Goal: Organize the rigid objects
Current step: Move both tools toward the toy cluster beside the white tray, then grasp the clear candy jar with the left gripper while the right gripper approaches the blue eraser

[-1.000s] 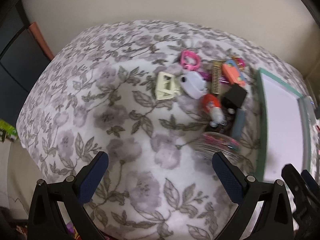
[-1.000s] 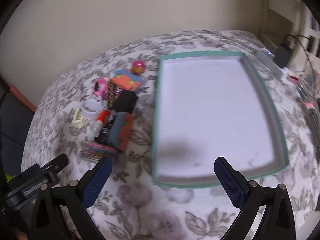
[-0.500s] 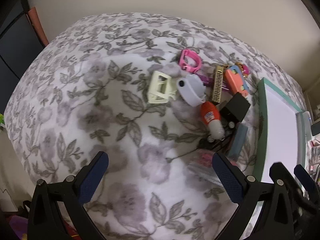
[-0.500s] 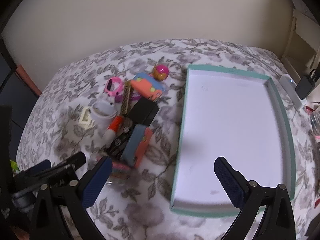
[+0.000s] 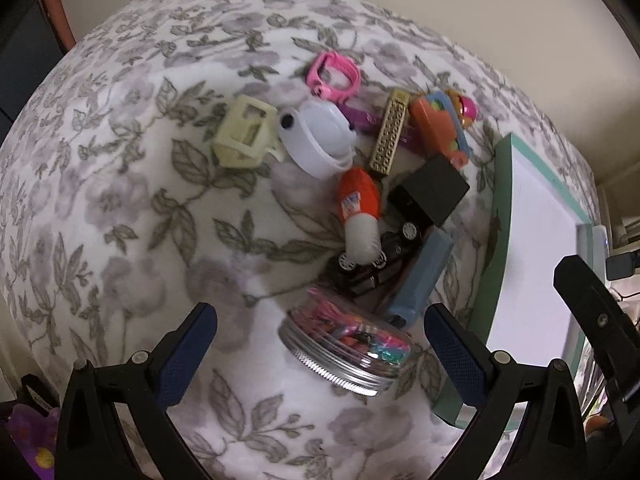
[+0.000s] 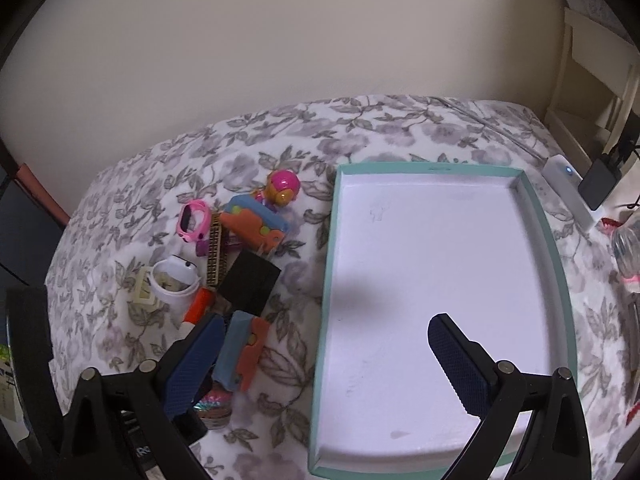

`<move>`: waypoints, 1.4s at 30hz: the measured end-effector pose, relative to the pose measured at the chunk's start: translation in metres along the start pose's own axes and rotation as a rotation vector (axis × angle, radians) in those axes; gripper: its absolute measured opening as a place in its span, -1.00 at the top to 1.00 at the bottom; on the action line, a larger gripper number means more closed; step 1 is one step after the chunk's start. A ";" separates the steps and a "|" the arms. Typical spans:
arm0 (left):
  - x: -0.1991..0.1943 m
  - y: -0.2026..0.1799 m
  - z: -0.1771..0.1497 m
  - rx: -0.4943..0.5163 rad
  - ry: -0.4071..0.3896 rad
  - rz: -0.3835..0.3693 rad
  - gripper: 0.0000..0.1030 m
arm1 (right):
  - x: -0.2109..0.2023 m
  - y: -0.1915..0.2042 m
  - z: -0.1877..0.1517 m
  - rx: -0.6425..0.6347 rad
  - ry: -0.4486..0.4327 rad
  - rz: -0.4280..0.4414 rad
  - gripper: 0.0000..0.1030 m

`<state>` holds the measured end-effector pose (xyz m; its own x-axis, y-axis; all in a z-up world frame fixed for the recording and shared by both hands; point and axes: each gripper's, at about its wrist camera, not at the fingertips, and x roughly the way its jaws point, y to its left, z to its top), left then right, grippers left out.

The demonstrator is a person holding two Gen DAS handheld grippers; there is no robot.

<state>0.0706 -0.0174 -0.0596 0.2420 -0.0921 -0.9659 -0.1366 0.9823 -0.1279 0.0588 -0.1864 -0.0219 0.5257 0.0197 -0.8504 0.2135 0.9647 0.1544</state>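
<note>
Toys (image 5: 392,184) lie heaped beside the teal tray (image 6: 326,288) (floral cloth); both hand-held grippers gape, holding nothing.

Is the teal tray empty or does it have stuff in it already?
Empty. The tray shows only its bare white floor in the right wrist view; the toys all lie beside it on the bedspread.

My left wrist view looks down from close above the toy pile (image 5: 384,184) on the floral bedspread (image 5: 132,216), with the teal tray (image 5: 502,216) cut off at the right edge. My right wrist view sits higher and farther back, facing the wall, tray (image 6: 326,280) centre, pile (image 6: 236,256) at left. Both views share these.
</note>
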 end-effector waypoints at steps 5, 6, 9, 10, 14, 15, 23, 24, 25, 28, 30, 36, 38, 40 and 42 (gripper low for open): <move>0.008 0.001 -0.004 -0.021 0.053 -0.025 -0.77 | 0.004 0.000 -0.003 -0.003 0.016 -0.001 -1.00; 0.009 0.001 -0.004 -0.029 0.061 -0.047 -0.69 | 0.005 0.001 -0.004 -0.005 0.020 -0.002 -1.00; 0.010 0.000 -0.008 -0.025 0.073 -0.068 -0.59 | 0.006 0.005 -0.006 -0.017 0.026 -0.002 -1.00; 0.010 -0.001 -0.009 -0.018 0.071 -0.069 -0.53 | 0.006 0.005 -0.006 -0.021 0.028 -0.001 -1.00; 0.010 -0.009 -0.013 0.023 0.087 -0.069 -0.43 | 0.008 0.008 -0.007 -0.034 0.037 0.008 -1.00; 0.009 -0.012 -0.014 0.040 0.089 -0.056 -0.43 | 0.008 0.008 -0.007 -0.036 0.040 0.010 -1.00; 0.008 -0.024 -0.027 0.118 0.102 0.004 -0.42 | 0.014 0.013 -0.009 -0.042 0.067 0.035 -0.96; 0.008 -0.026 -0.029 0.125 0.103 0.009 -0.42 | 0.015 0.013 -0.010 -0.043 0.070 0.036 -0.96; 0.008 -0.027 -0.030 0.130 0.103 0.012 -0.42 | 0.016 0.014 -0.010 -0.044 0.073 0.036 -0.96; 0.009 -0.032 -0.033 0.155 0.098 0.029 -0.42 | 0.017 0.015 -0.010 -0.047 0.078 0.035 -0.96; 0.009 -0.037 -0.037 0.167 0.095 0.037 -0.42 | 0.017 0.015 -0.010 -0.042 0.078 0.037 -0.96; 0.008 -0.022 -0.030 0.117 0.113 0.016 -0.41 | 0.021 0.017 -0.011 -0.031 0.093 0.053 -0.95; 0.007 -0.014 -0.026 0.099 0.110 0.035 -0.41 | 0.023 0.020 -0.012 -0.034 0.102 0.061 -0.91; 0.007 -0.004 -0.023 0.068 0.104 0.056 -0.40 | 0.025 0.022 -0.013 -0.036 0.109 0.066 -0.89; 0.007 0.006 -0.019 0.035 0.102 0.074 -0.40 | 0.026 0.025 -0.014 -0.038 0.115 0.075 -0.82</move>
<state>0.0535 -0.0150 -0.0717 0.1336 -0.0333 -0.9905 -0.1162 0.9920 -0.0490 0.0668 -0.1583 -0.0473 0.4403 0.1197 -0.8898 0.1449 0.9686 0.2020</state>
